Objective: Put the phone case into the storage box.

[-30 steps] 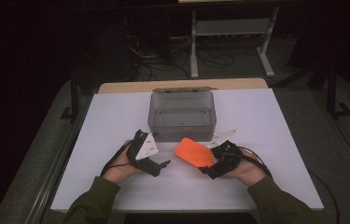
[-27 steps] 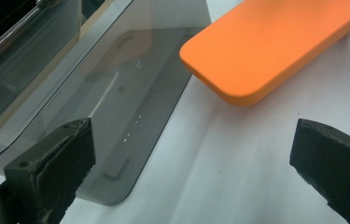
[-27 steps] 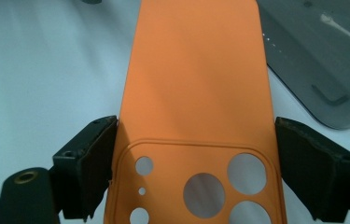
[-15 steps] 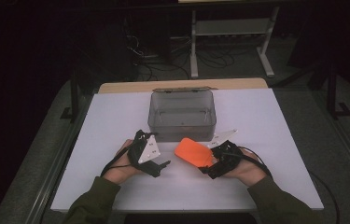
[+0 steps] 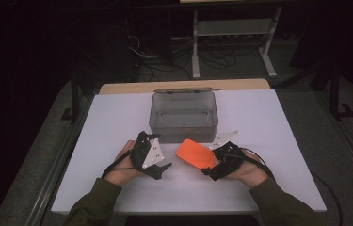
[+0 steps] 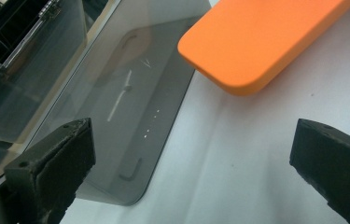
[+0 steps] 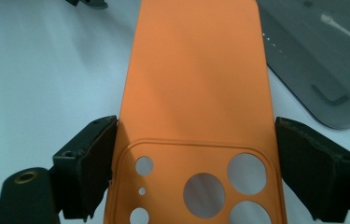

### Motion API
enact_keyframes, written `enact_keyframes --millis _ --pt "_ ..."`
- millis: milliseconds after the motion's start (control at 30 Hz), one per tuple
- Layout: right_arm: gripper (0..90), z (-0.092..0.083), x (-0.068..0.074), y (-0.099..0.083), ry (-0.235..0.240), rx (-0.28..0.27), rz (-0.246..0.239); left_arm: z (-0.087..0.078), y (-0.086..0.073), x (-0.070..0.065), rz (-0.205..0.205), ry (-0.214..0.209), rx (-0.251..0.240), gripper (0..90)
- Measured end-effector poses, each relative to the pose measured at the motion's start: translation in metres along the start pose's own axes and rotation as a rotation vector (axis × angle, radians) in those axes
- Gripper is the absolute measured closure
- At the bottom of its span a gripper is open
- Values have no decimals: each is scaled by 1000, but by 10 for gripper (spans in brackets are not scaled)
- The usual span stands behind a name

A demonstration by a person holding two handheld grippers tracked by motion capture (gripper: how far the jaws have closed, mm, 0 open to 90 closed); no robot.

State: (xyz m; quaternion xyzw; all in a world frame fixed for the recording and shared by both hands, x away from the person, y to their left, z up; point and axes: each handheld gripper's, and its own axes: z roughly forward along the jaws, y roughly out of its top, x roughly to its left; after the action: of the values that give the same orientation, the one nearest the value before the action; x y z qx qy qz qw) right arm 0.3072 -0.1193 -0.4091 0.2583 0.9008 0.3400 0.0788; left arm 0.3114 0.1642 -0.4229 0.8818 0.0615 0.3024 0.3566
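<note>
An orange phone case (image 5: 194, 153) with round camera holes (image 7: 196, 84) is held just above the white table, in front of a clear grey plastic box (image 5: 183, 123). My right gripper (image 5: 209, 165) is shut on the case's camera end, one pad on each long edge (image 7: 193, 172). My left gripper (image 5: 162, 170) rests to the left of the case, apart from it. Its jaws stand wide open with nothing between them (image 6: 191, 172). In the left gripper view the case's free end (image 6: 256, 37) lies ahead, beside the box wall (image 6: 130, 102).
The box stands open-topped at the middle of the white table (image 5: 117, 117), its hinged lid at the back. In the right gripper view the box (image 7: 317, 56) is at the right. A white shelf frame (image 5: 233, 28) and cables lie on the dark floor behind.
</note>
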Motion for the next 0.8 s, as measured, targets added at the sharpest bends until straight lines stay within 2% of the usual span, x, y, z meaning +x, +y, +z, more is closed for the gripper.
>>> enact_keyframes --millis 200,467,800 --pt "152 0 0 0 0 0 2 0 1 -2 52 16 13 0" --pt "152 0 0 0 -1 1 0 1 2 -5 98 27 26 0" --pt "152 0 0 0 1 0 3 2 3 -8 137 37 33 0"
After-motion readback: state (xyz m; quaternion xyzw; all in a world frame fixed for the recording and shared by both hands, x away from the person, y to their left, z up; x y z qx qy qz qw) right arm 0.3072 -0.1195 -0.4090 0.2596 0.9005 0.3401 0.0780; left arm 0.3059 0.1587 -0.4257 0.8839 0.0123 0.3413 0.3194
